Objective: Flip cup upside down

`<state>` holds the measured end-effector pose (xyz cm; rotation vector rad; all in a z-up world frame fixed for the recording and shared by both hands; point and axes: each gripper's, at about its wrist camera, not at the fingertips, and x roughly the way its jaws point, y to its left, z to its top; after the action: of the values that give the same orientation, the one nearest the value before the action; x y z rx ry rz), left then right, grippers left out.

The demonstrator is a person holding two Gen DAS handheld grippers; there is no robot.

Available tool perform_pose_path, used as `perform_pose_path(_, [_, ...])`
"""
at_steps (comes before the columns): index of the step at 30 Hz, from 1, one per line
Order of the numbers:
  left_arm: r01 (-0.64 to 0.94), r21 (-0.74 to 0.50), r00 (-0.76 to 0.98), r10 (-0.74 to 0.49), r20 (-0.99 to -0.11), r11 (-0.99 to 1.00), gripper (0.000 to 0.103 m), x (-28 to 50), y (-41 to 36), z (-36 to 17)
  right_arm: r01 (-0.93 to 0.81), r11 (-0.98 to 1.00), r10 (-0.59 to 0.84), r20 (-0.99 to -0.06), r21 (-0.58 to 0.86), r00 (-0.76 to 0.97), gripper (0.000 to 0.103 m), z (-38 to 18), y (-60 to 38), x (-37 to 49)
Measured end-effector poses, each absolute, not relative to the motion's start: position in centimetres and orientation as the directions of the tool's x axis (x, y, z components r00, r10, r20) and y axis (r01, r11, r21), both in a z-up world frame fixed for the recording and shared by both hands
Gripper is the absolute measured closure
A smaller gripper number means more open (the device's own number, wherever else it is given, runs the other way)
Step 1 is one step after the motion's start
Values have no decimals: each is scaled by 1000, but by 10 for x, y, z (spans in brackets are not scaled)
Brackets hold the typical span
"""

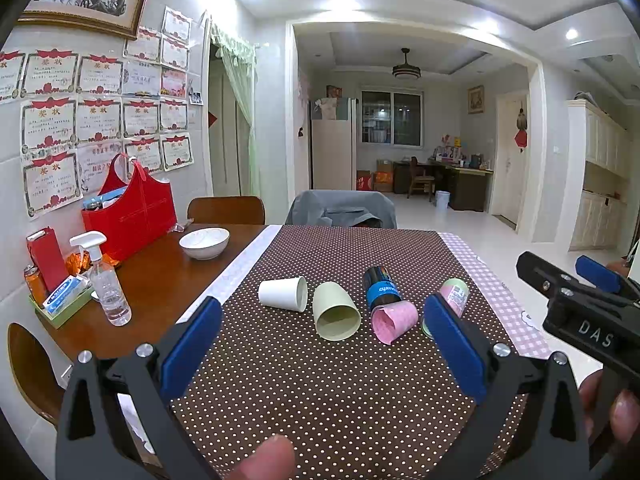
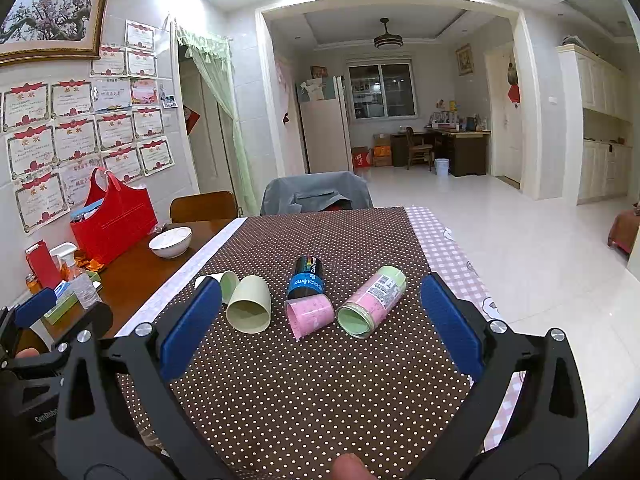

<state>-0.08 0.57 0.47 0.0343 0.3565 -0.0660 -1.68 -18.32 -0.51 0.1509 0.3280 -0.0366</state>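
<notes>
Several cups lie on their sides on the brown dotted tablecloth (image 1: 320, 380): a white paper cup (image 1: 283, 294), a pale green cup (image 1: 335, 312), a black and blue cup (image 1: 381, 288), a small pink cup (image 1: 394, 321) and a pink and green cup (image 1: 454, 292), partly hidden by my left finger. In the right wrist view they are the white cup (image 2: 224, 284), green cup (image 2: 249, 304), black cup (image 2: 307, 276), pink cup (image 2: 310, 314) and pink and green cup (image 2: 372, 300). My left gripper (image 1: 322, 344) is open and empty, short of the cups. My right gripper (image 2: 320, 320) is open and empty; it also shows in the left wrist view (image 1: 568, 276).
On the bare wood at left stand a white bowl (image 1: 204, 243), a red bag (image 1: 130, 212), a spray bottle (image 1: 106, 280) and a tray of small items (image 1: 60, 300). Chairs (image 1: 226, 209) stand at the far edge, one draped with a grey jacket (image 1: 340, 208). The table's right edge drops to the floor.
</notes>
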Motion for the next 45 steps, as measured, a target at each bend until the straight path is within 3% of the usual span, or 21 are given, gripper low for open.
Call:
perform_pose_path(26, [78, 10, 924, -68, -376, 997, 4, 12, 6, 1, 69, 990, -23, -345, 122, 938, 6, -9, -185, -6])
perform_pose_path(36, [100, 24, 893, -79, -442, 995, 4, 53, -9, -13, 89, 992, -45, -402, 89, 914, 6, -19, -194, 28])
perform_pose_path(45, [141, 19, 822, -106, -559, 990, 4, 120, -27, -33, 117, 990, -63, -478, 85, 876, 6, -39, -216, 83])
